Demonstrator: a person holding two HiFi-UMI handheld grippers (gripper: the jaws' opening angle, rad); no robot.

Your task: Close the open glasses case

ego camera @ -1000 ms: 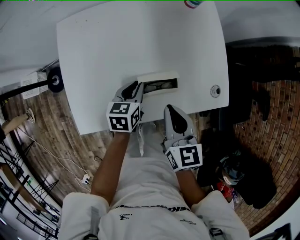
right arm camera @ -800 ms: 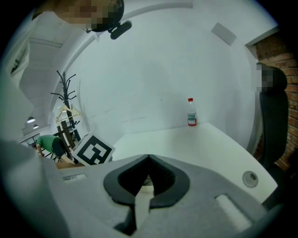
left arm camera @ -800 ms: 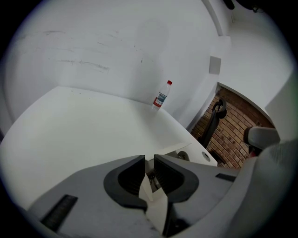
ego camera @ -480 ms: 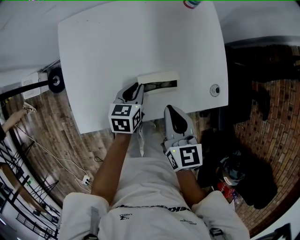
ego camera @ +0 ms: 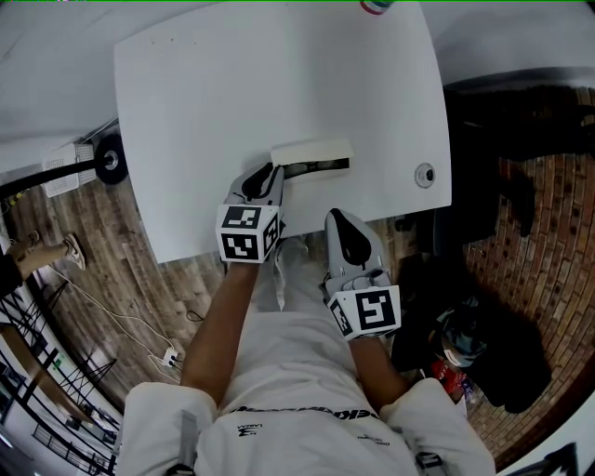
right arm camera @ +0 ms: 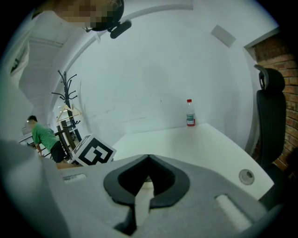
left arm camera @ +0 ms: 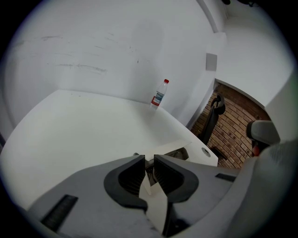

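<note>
A cream glasses case (ego camera: 311,152) lies on the white table (ego camera: 260,84) near its front edge. Its lid is low, and only a thin dark slit shows along the front. My left gripper (ego camera: 271,174) is at the case's left end, with its jaws closed on that end. In the left gripper view the case (left arm camera: 175,149) runs off to the right beyond the left gripper (left arm camera: 149,168), with a dark part of it between the pads. My right gripper (ego camera: 337,217) hangs just off the table's front edge, right of the left one. This right gripper (right arm camera: 148,159) is shut with nothing in it.
A small bottle (ego camera: 379,6) stands at the table's far edge. A round cable grommet (ego camera: 425,174) sits in the table at the right of the case. A black chair (right arm camera: 270,121) stands on the right over the brick floor. A person in green (right arm camera: 44,137) is far off.
The case's lid has come down: the dark opening that showed the glasses has shrunk to a slit. Neither gripper has shifted.
</note>
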